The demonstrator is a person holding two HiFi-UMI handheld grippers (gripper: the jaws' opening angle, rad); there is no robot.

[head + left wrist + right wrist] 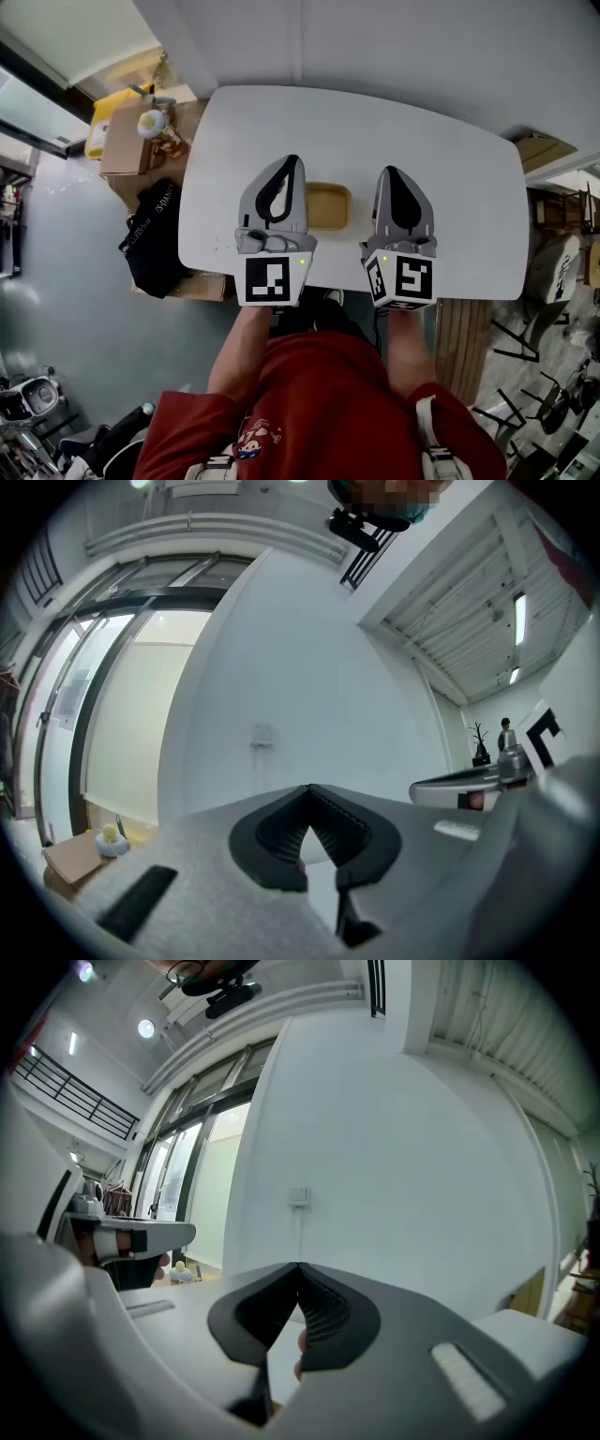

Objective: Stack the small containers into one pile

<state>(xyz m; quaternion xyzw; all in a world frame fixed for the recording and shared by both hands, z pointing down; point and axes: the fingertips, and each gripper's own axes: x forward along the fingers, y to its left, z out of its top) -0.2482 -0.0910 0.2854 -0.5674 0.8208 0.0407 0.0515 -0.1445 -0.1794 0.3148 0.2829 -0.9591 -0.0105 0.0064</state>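
Note:
A tan shallow container [327, 206] lies on the white table [450, 178], partly hidden between my two grippers in the head view. My left gripper [290, 161] hangs over the table just left of it, jaws shut with nothing between them. On the container's right side my right gripper [389, 172] is shut and empty too. Both gripper views look level across at a white wall, and the container does not show in them. The left gripper's tips [309, 789] and the right gripper's tips [298, 1267] meet at a point.
Left of the table stand a cardboard box [127, 141] with a small yellow-and-white toy [151, 123], a yellow item [103, 117] and a black bag [155, 234]. Chairs [562, 253] stand to the right. A wall socket [262, 733] shows on the wall ahead.

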